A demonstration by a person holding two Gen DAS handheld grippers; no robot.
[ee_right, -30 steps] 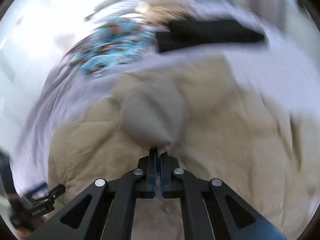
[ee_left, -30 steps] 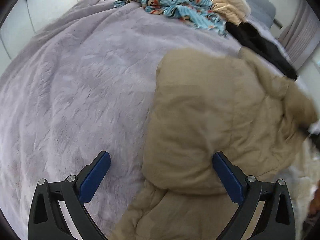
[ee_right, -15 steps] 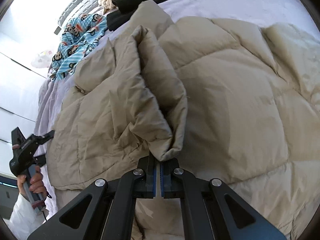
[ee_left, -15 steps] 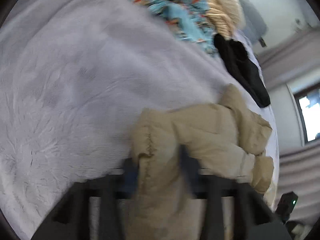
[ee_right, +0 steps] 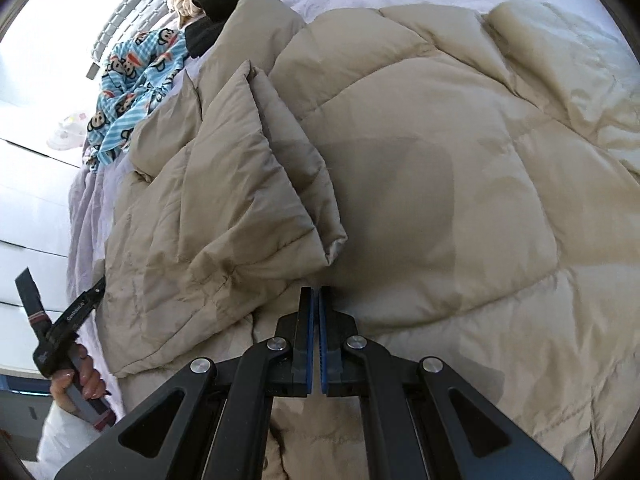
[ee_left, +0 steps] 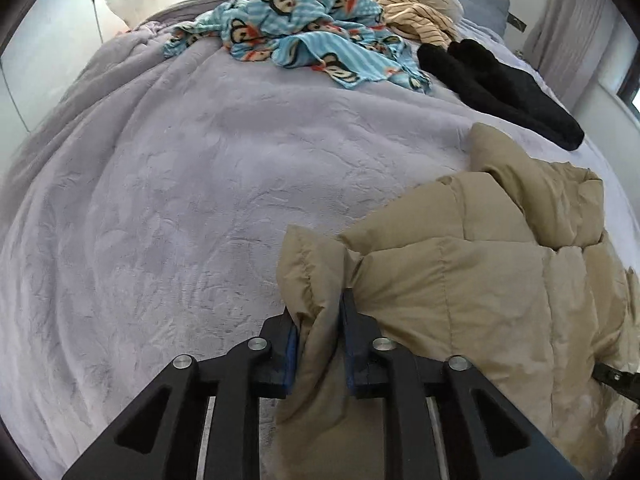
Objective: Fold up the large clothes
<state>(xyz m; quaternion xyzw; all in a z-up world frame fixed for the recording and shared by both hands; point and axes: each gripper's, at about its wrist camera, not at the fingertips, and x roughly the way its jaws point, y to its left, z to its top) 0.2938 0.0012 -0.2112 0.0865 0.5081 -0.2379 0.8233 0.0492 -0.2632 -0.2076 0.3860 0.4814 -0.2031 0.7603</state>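
Support surface: bed (ee_left: 200, 208) with lavender plush cover.
I see on it: tan puffer jacket (ee_left: 480, 280), blue monkey-print garment (ee_left: 312, 40), black garment (ee_left: 500, 88), beige striped knit (ee_left: 416, 16).

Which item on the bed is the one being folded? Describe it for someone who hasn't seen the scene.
Start from the lavender bedspread. At its far end lie a blue monkey-print garment, a striped cream knit and a black garment. The target is the puffy quilted beige jacket at the near edge: the only padded item, and the one the left tongs pinch.
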